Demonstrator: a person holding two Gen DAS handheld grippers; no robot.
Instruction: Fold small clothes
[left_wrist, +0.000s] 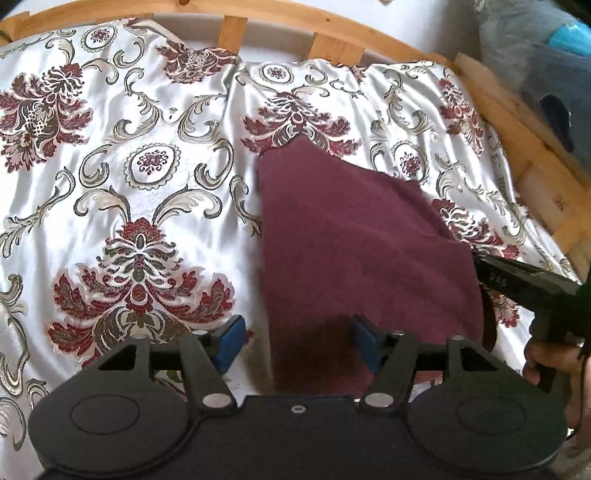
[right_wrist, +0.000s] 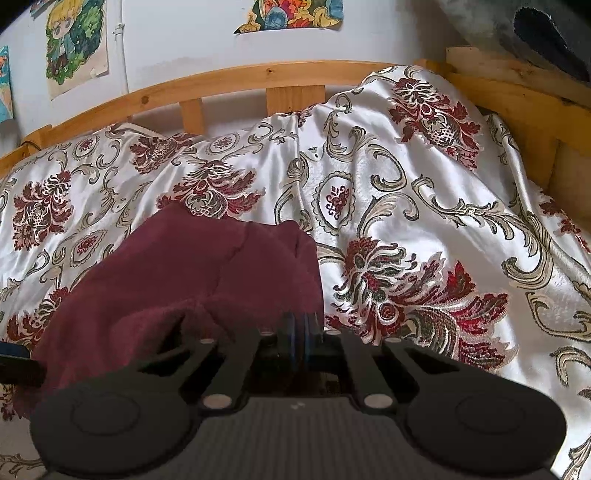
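A small maroon cloth (left_wrist: 354, 236) lies on the floral white bedspread (left_wrist: 147, 192), lifted at its right side. My left gripper (left_wrist: 299, 341) is open, its blue pads on either side of the cloth's near left edge, one pad on the bedspread and one over the cloth. My right gripper (right_wrist: 299, 328) is shut on the maroon cloth's (right_wrist: 207, 273) right edge and holds it raised. In the left wrist view the right gripper's body (left_wrist: 517, 284) shows at the cloth's right corner.
A wooden bed frame (left_wrist: 369, 48) runs along the far and right edges of the bed. Dark bundled items (left_wrist: 539, 74) sit beyond the right rail. Posters (right_wrist: 77, 44) hang on the wall behind.
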